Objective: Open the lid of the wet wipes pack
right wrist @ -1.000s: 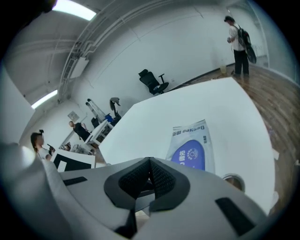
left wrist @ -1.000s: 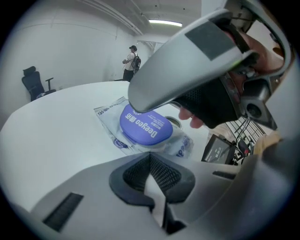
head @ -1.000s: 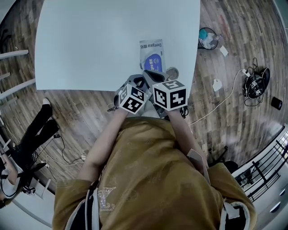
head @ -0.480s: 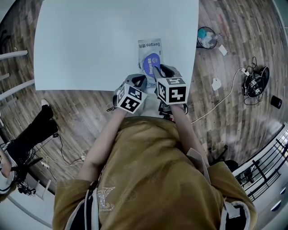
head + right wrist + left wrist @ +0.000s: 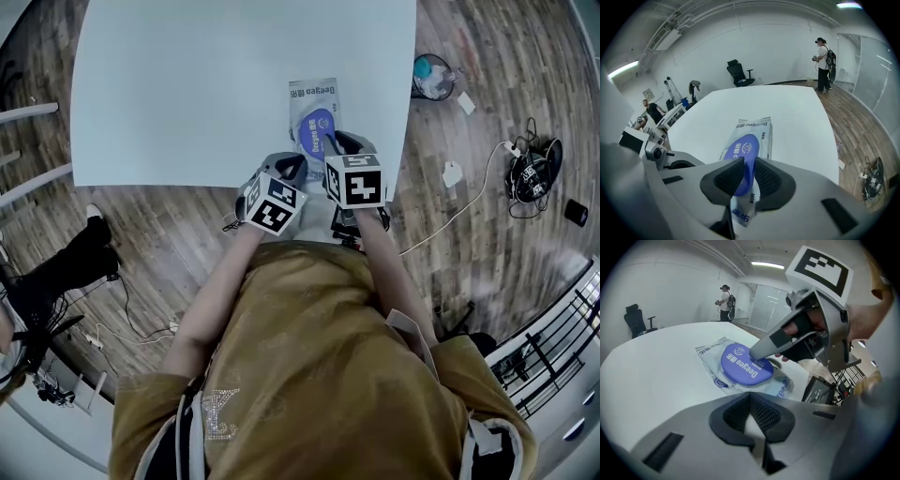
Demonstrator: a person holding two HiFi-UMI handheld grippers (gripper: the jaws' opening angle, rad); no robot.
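Wet wipes pack (image 5: pixel 757 127), at the white table's (image 5: pixel 187 94) near edge: within the last second the right gripper (image 5: pixel 743 177) has advanced and clamped the blue lid's (image 5: pixel 744 150) near rim, perhaps already raising it, so opening is starting; the left gripper (image 5: pixel 751 427) waits closed, empty, just short.
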